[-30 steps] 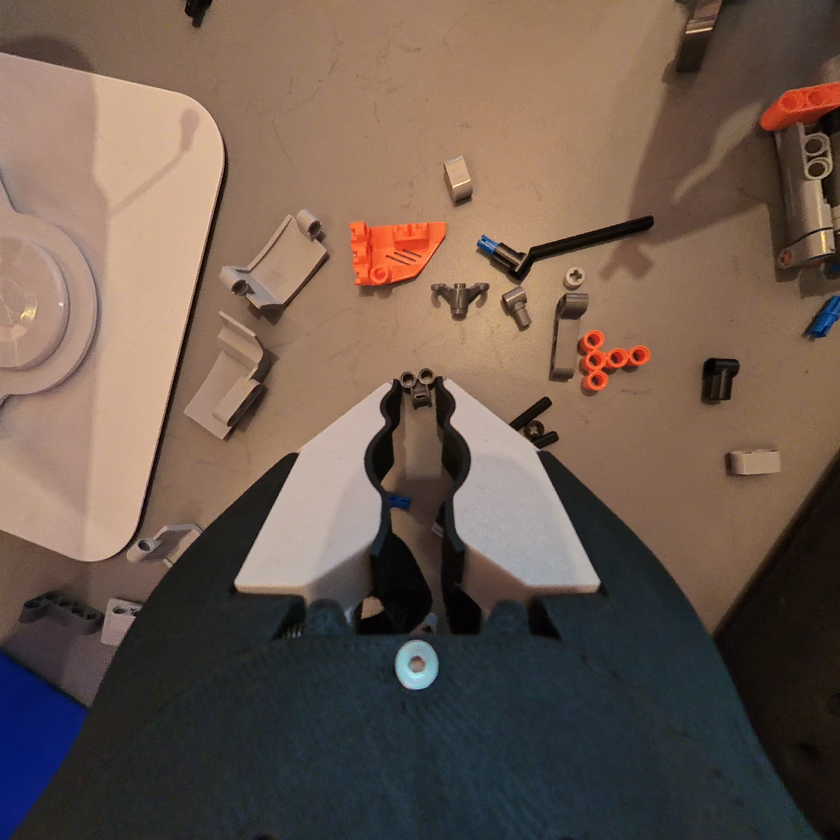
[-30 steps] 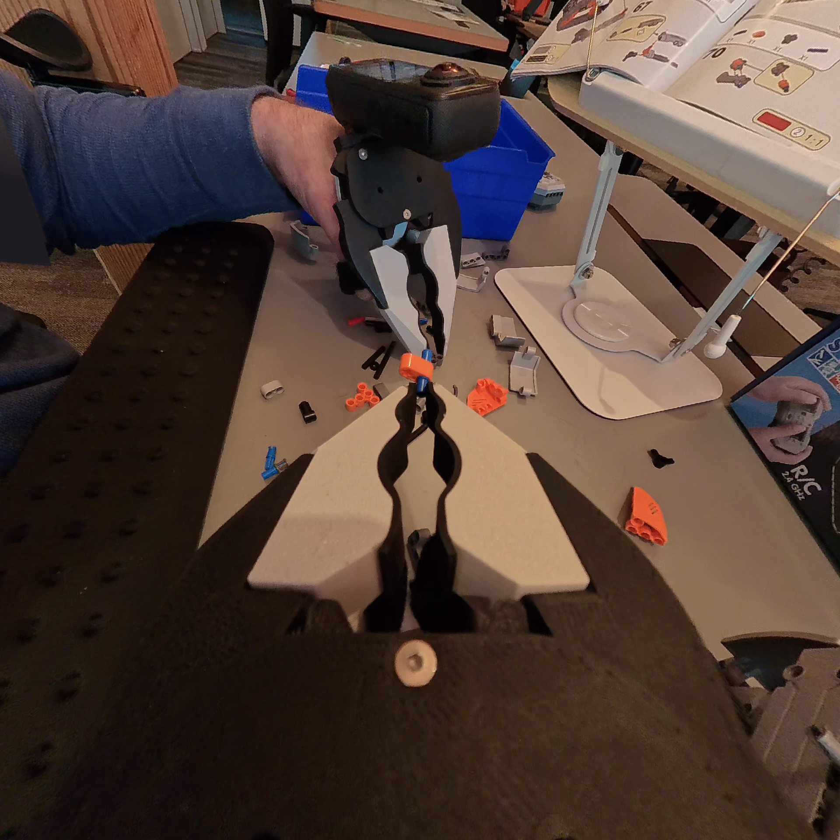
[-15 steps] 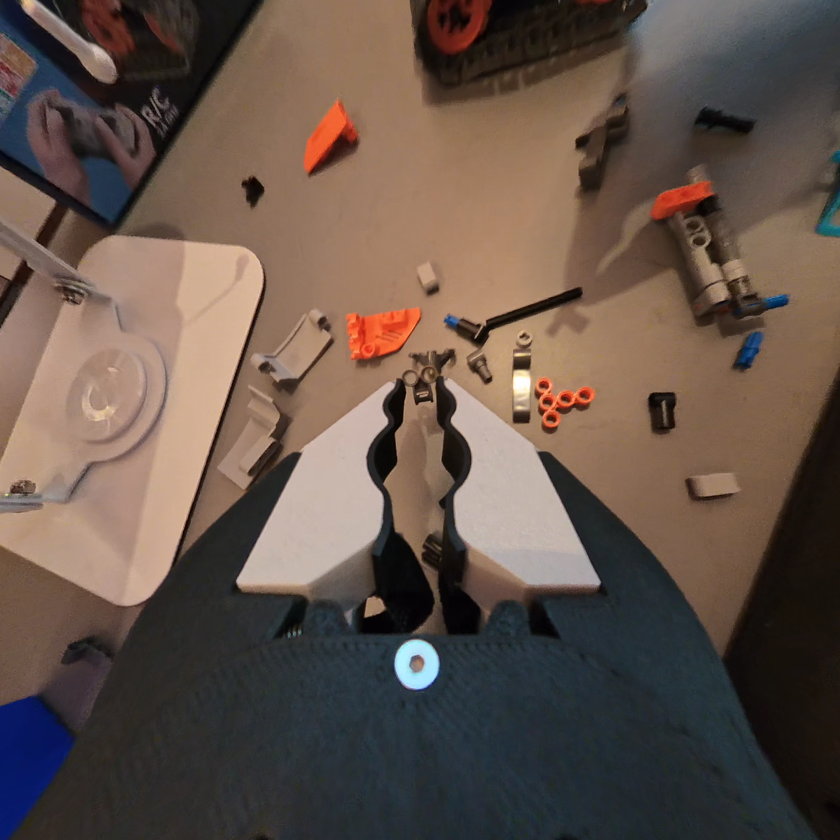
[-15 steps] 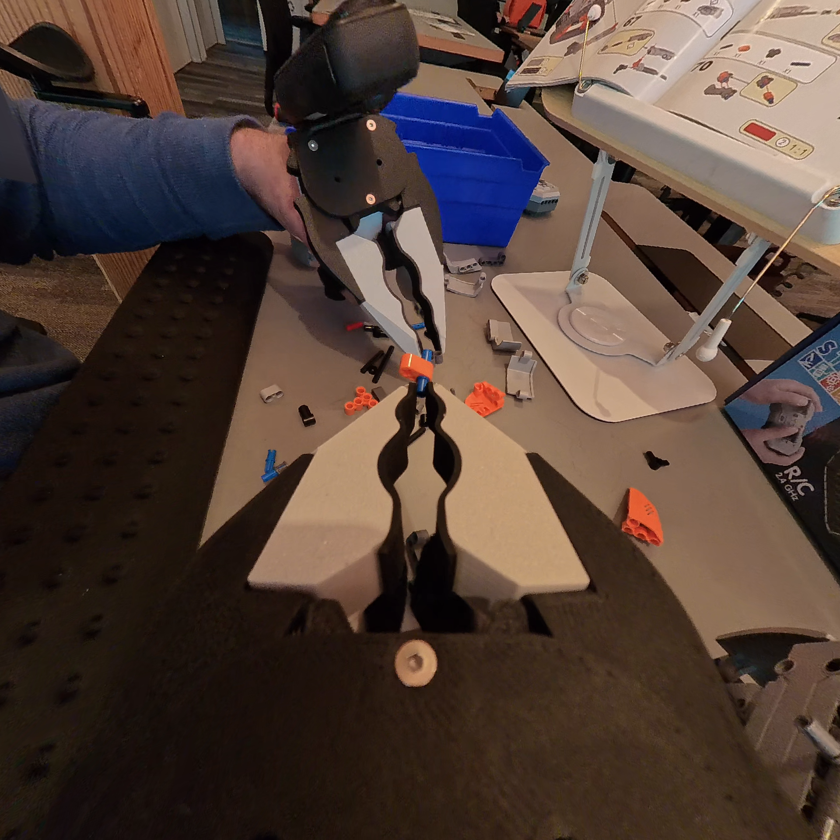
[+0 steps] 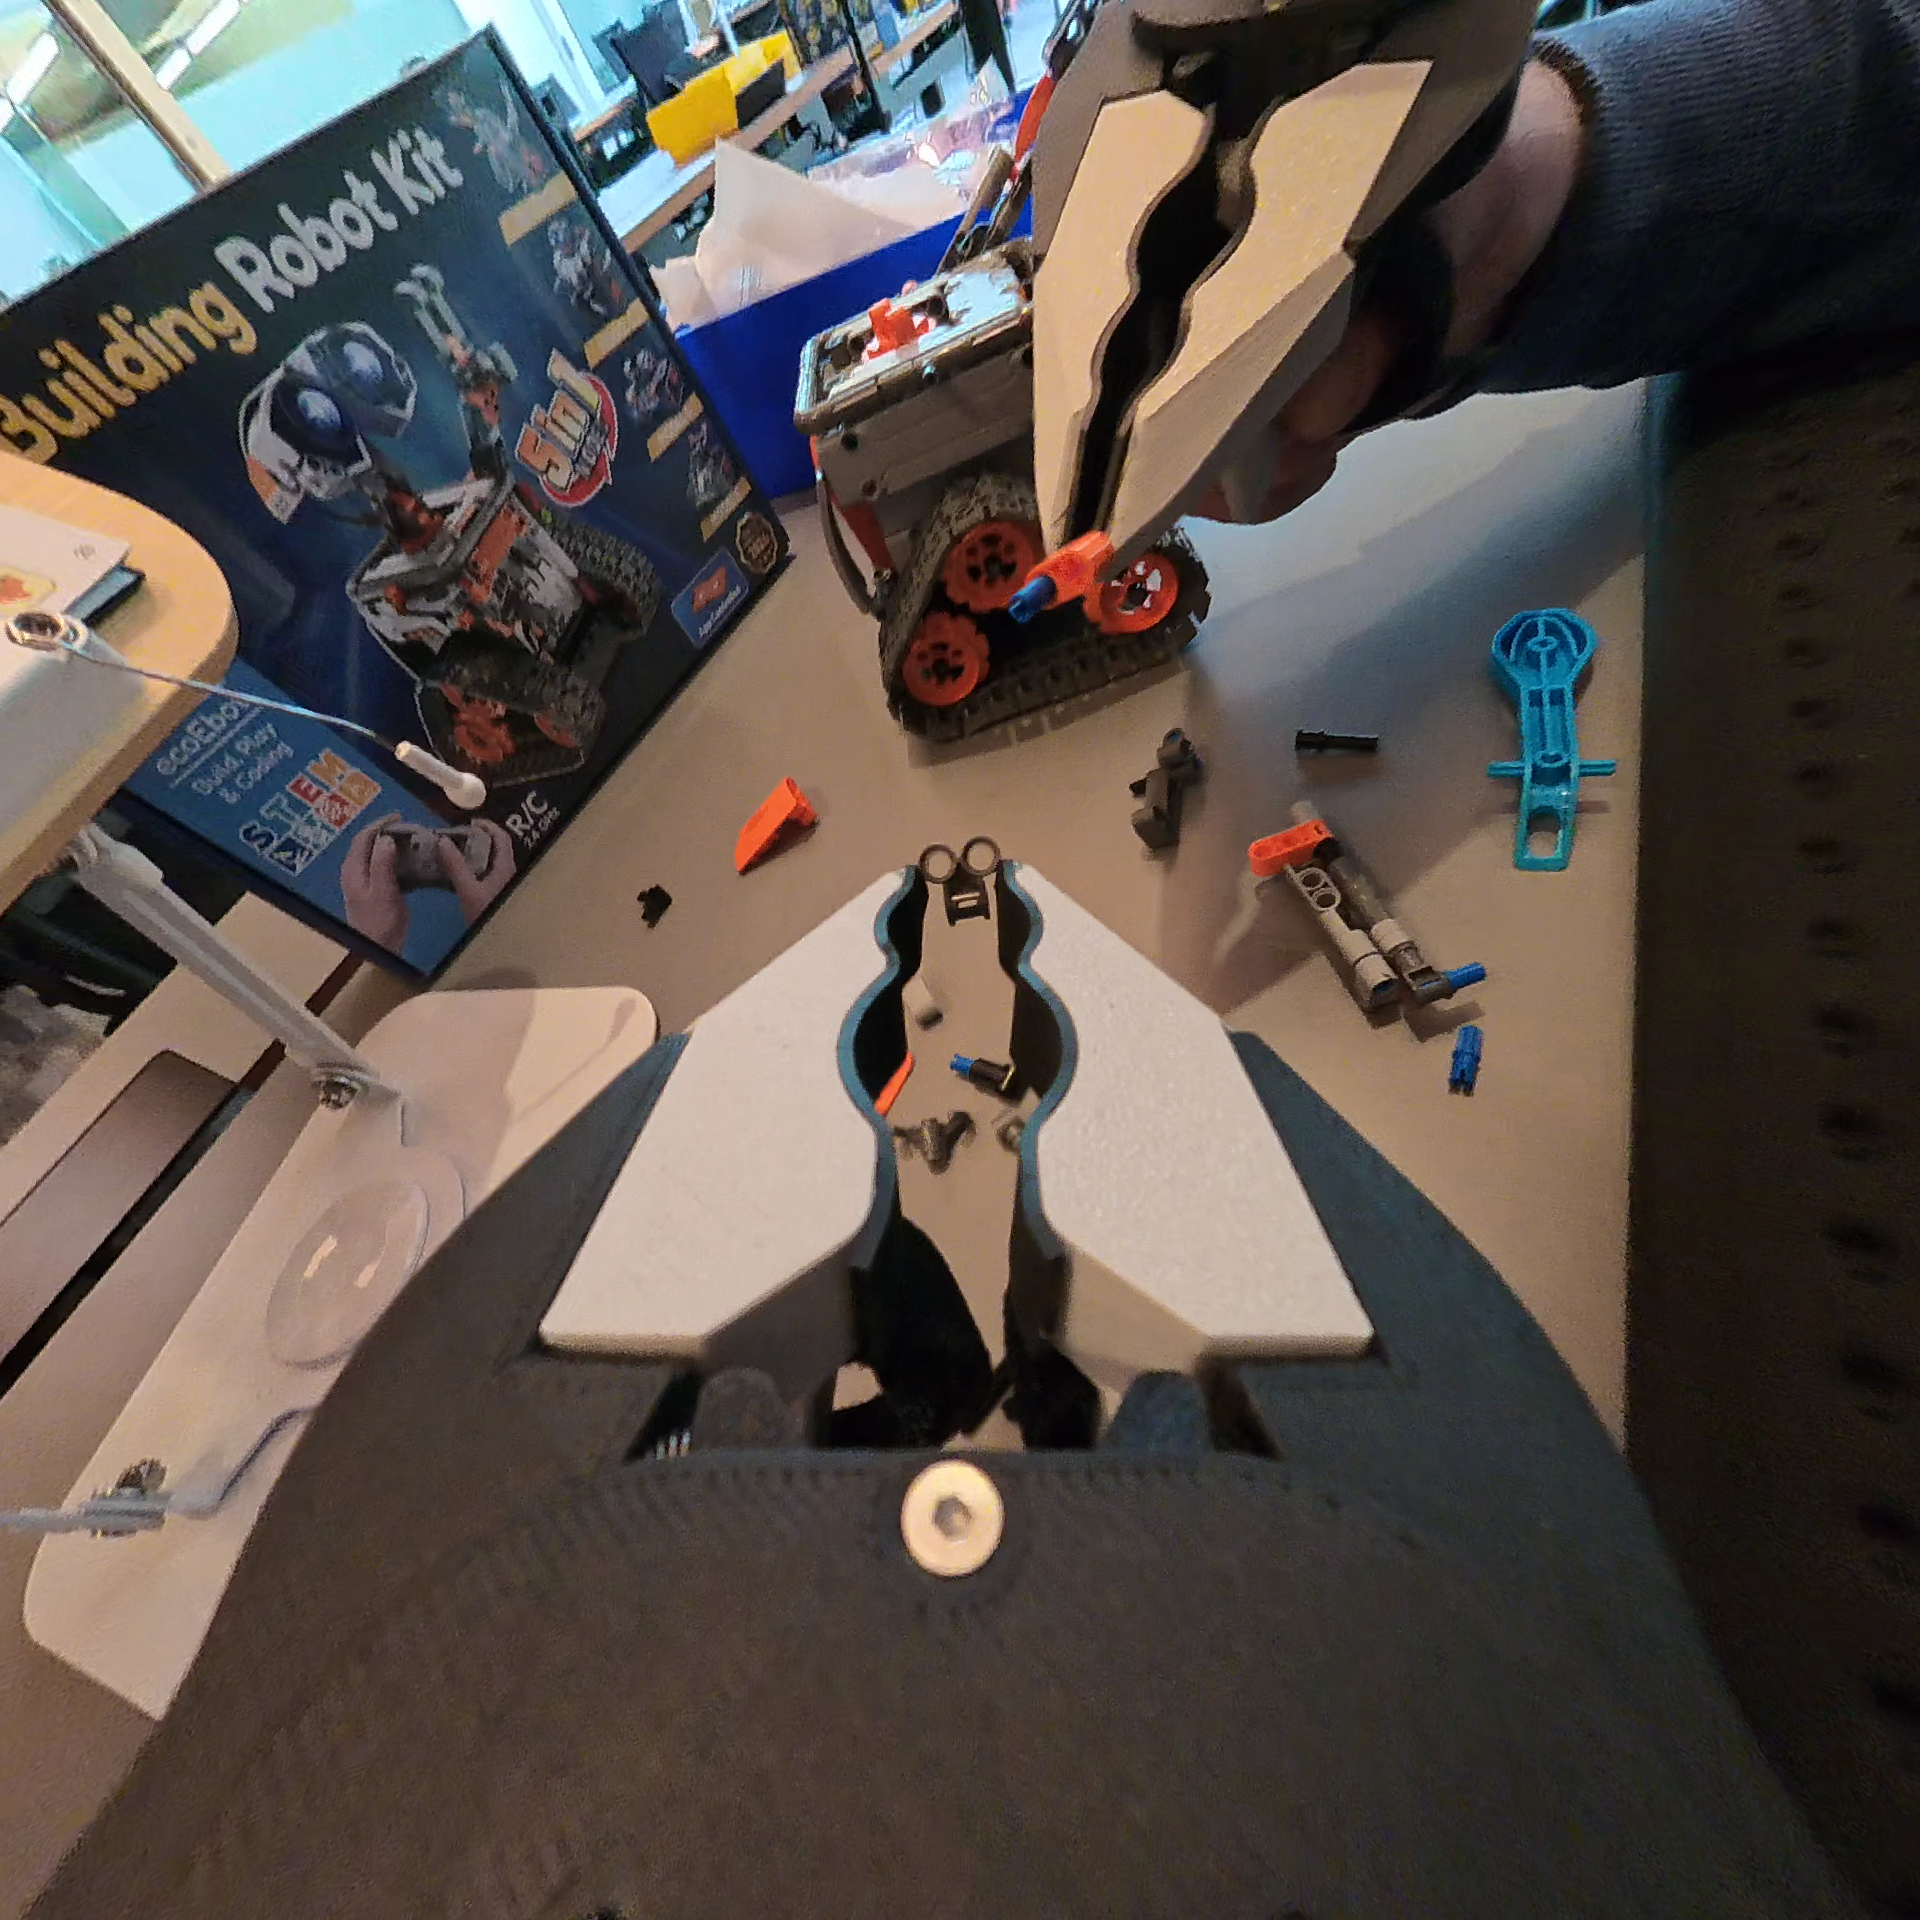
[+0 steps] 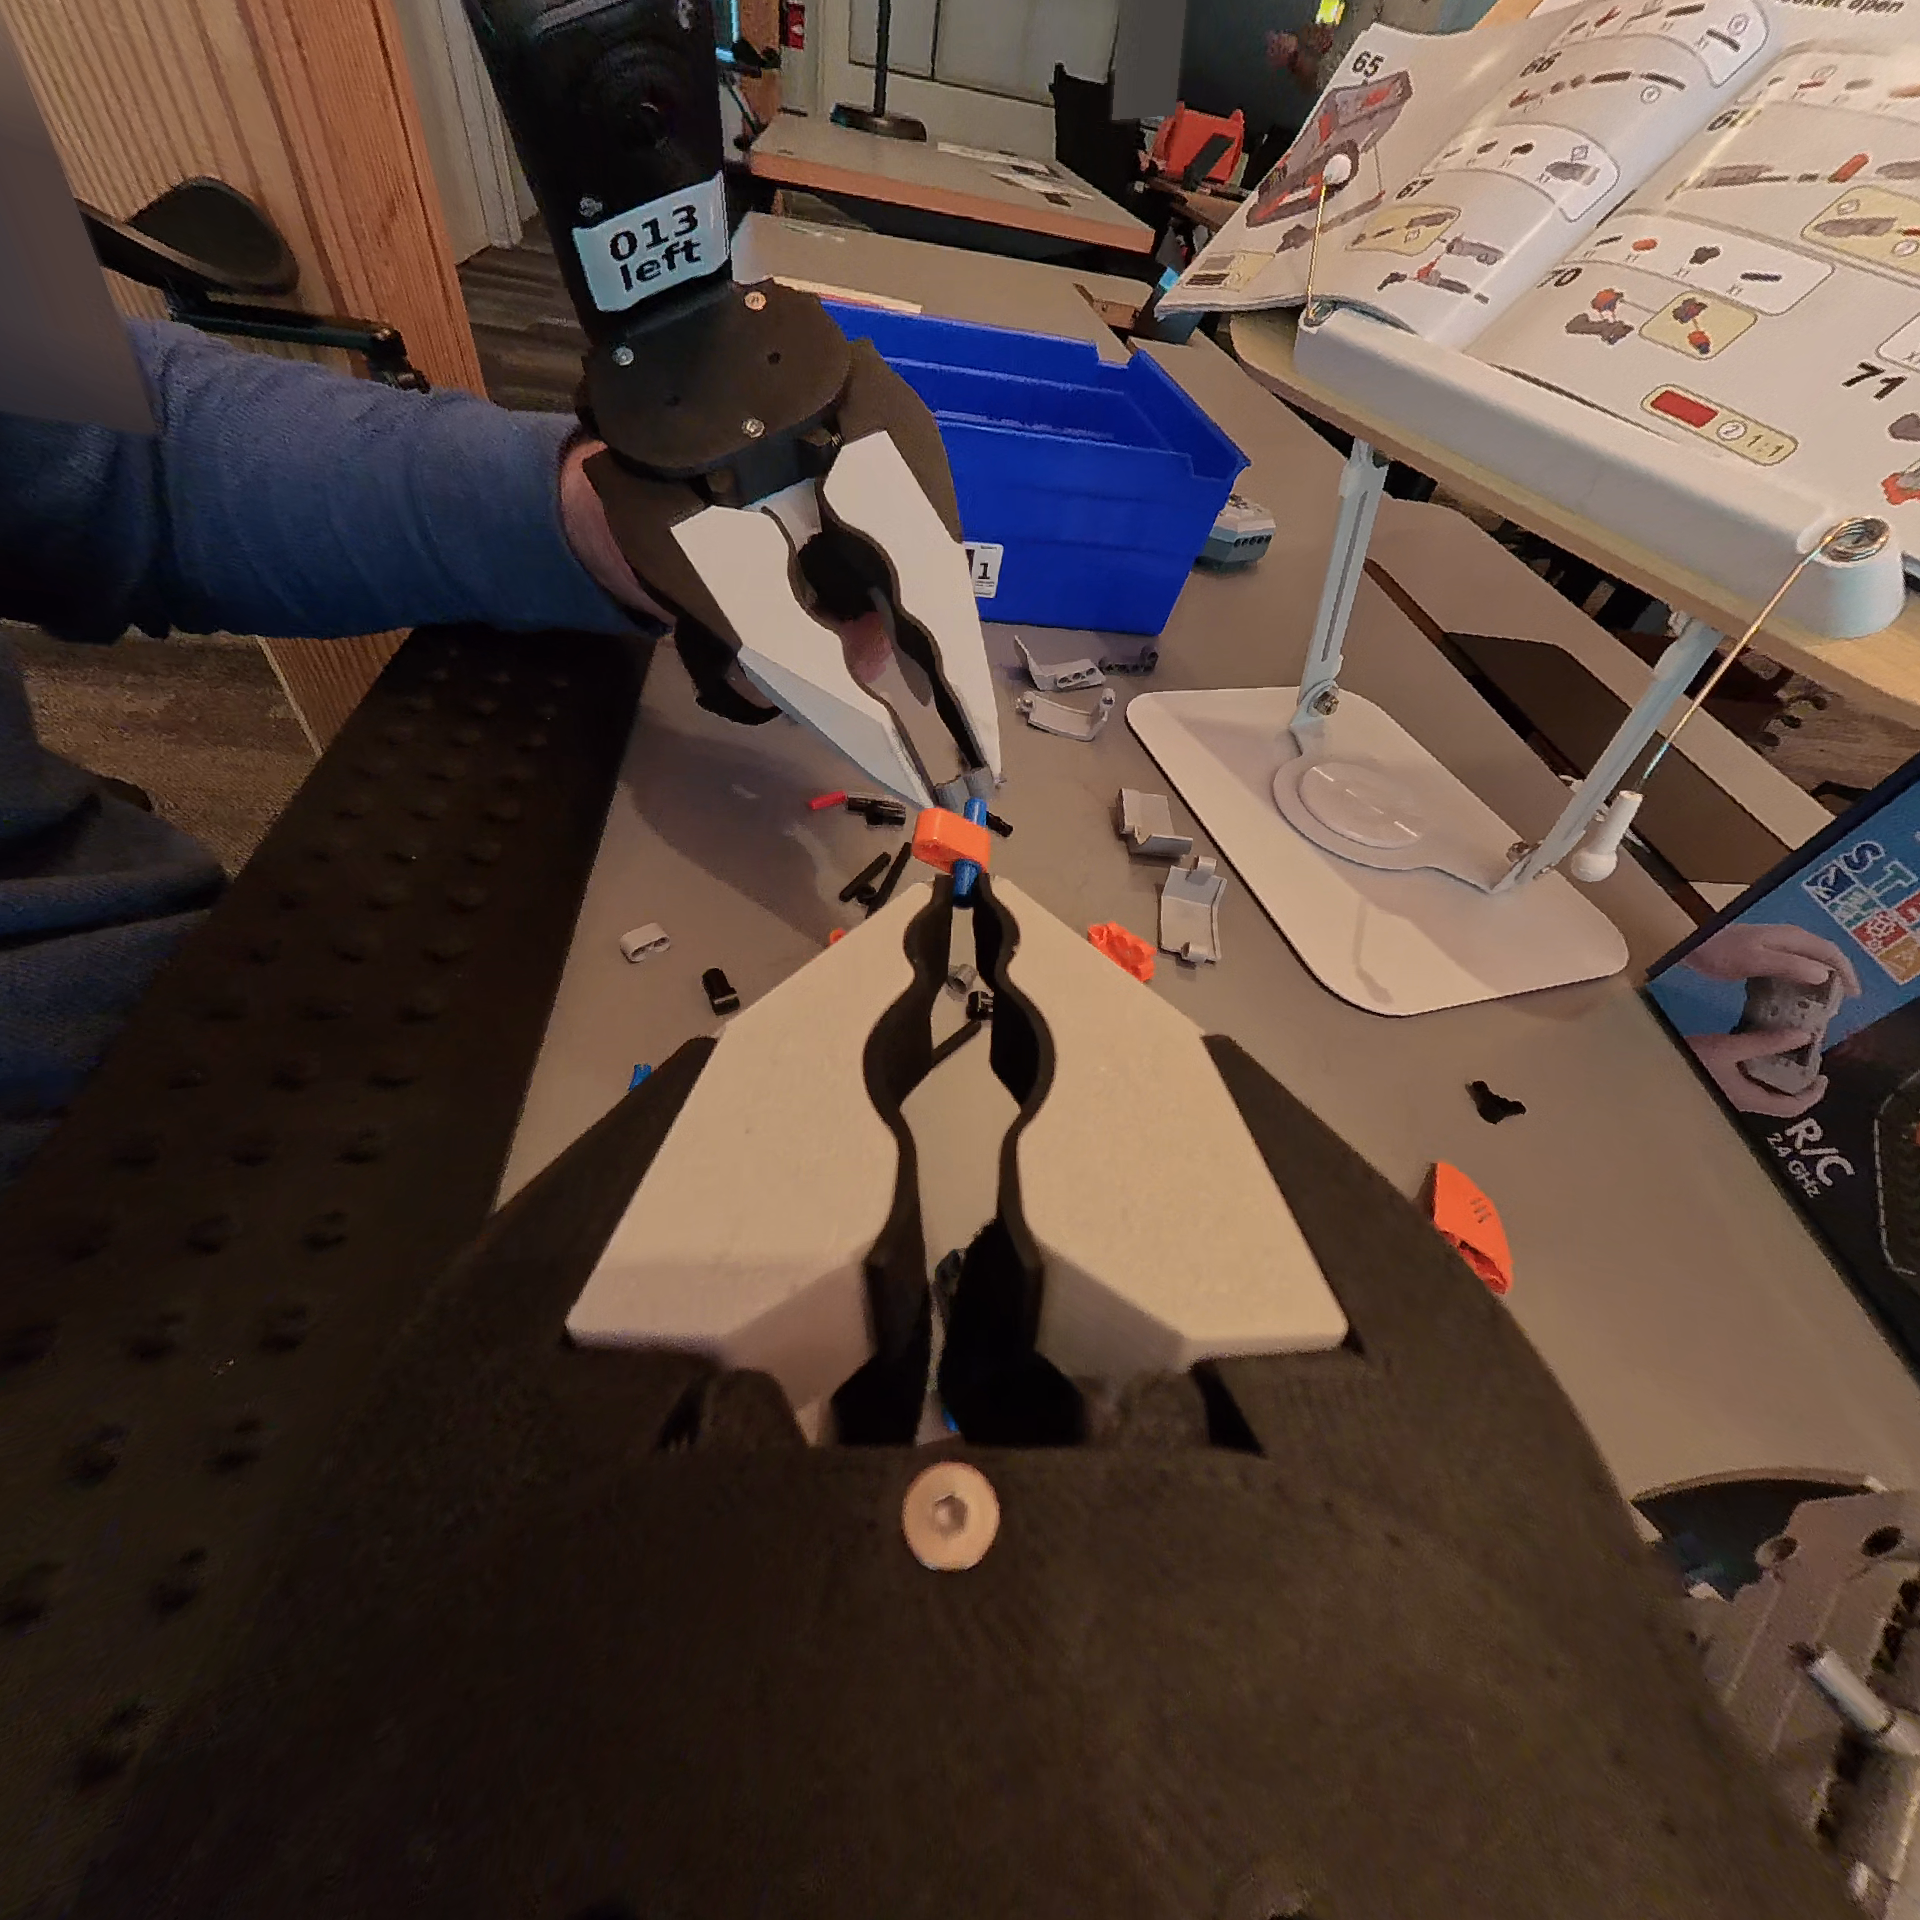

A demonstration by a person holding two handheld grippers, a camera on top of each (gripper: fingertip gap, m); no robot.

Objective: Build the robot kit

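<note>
The small dark grey double-ring connector point(image 5: 961, 878), pinched at the closed left gripper point(image 5: 961, 868) tips, hangs just beside the orange-and-blue pin piece point(image 6: 954, 844) clamped by the right gripper point(image 6: 961, 894); misalignment could likely knock either free.

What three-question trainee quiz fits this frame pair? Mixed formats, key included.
1. True or false: the left tongs are shut on a small dark grey plastic connector with two round holes.
2. Multiple choice: what do the right tongs pinch? A) a black axle B) an orange plastic block on a blue pin C) a grey curved panel
3. Fill in: in the left wrist view, the tracked grey robot model with orange wheels stands beside a large printed ____.

Key: 1 true; 2 B; 3 box
</note>
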